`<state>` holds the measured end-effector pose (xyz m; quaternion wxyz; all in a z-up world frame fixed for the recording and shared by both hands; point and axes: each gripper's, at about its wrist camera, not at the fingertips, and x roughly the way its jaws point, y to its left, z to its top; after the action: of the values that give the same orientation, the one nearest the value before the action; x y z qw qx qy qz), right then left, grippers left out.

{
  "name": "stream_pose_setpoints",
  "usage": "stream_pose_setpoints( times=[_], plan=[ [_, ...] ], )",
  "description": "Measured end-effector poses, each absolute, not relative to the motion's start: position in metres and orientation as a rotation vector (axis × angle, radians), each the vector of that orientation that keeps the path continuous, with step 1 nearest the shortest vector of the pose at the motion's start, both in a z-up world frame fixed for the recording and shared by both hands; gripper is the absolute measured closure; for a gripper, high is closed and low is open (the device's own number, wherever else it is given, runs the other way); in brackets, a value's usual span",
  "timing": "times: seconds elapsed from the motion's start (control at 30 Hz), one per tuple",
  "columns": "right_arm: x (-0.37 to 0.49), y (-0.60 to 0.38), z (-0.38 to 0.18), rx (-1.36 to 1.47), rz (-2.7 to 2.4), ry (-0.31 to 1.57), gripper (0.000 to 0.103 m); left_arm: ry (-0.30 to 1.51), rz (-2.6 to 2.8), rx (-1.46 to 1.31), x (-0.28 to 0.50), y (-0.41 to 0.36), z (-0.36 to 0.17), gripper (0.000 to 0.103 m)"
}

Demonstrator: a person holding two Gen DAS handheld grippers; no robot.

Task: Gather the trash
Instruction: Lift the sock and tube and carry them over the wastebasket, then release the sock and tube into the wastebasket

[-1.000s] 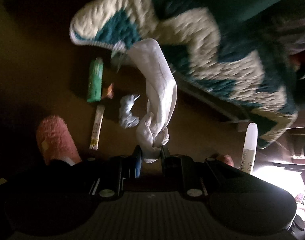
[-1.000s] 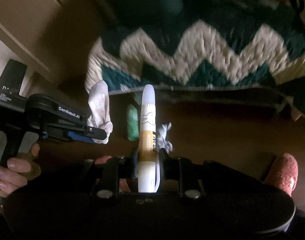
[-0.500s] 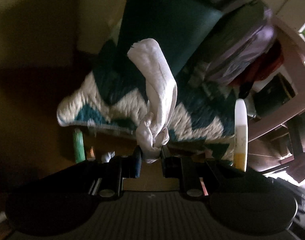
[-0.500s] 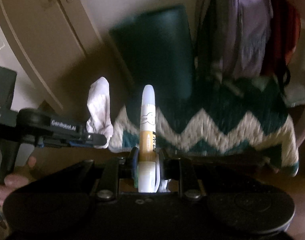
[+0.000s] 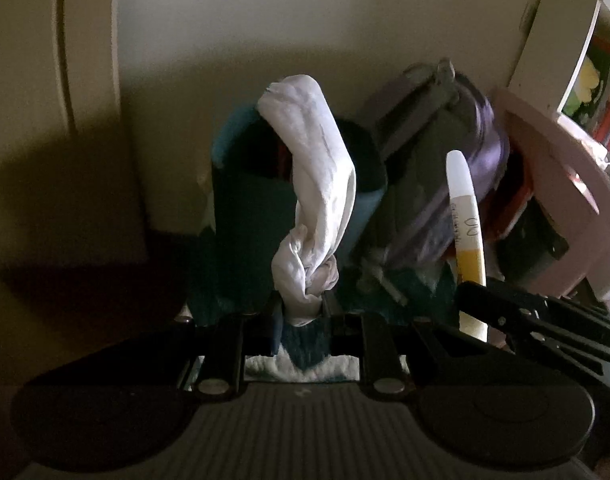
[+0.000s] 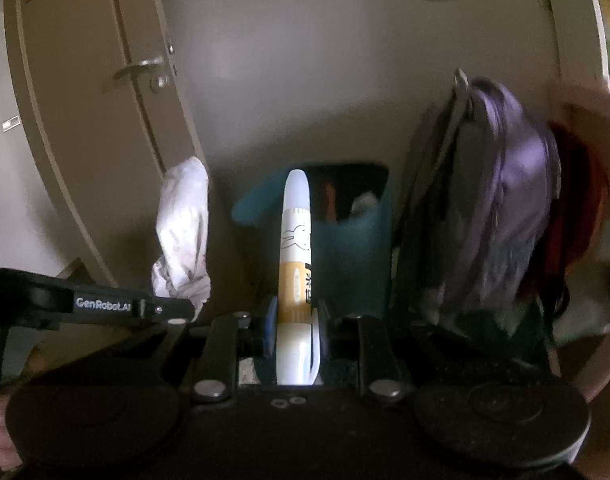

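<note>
Rabbit-printed tube [image 6: 295,264] between right gripper [image 6: 295,332] fingers [image 6: 268,322]; "GenRobot.AI" alongside.

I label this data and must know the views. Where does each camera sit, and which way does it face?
Left wrist: on the left gripper, facing the teal bin by the wall; its fingers pinch a white knotted cloth; the right gripper shows at right.
Right wrist: on the right gripper, facing the same bin; its fingers clamp a white-and-orange tube; the left gripper shows at left.
Shared: bin, cloth, tube, purple backpack.
</note>
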<state>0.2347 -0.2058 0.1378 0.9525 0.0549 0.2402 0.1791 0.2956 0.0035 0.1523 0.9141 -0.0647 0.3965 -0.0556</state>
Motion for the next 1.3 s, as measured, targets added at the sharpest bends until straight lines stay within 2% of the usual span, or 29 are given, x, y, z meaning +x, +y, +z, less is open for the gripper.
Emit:
stream_pose_setpoints(
  times=[0.2, 0.37, 0.83, 1.1, 1.3],
  plan=[
    [0.284, -0.196, 0.168, 0.097, 0.348, 0.439, 0.083, 0.790, -0.104, -0.091, 0.351, 0.007, 0.183, 0.084],
    [0.335, -0.189, 0.180, 0.072, 0.321, 0.429, 0.083, 0.809, -0.099, -0.059, 0.406, 0.007, 0.182, 0.084],
    [0.476, -0.175, 0.120, 0.065, 0.272, 0.573, 0.083, 0.972, -0.028, -0.007, 0.549, 0.002, 0.100, 0.084],
    [0.501, -0.154, 0.083, -0.030, 0.296, 0.664, 0.083, 1.055, -0.024, 0.083, 0.579, -0.016, 0.053, 0.083],
    [0.502, -0.143, 0.075, -0.115, 0.287, 0.699, 0.083, 1.090, -0.013, 0.109, 0.590, -0.016, 0.034, 0.083]
  ],
)
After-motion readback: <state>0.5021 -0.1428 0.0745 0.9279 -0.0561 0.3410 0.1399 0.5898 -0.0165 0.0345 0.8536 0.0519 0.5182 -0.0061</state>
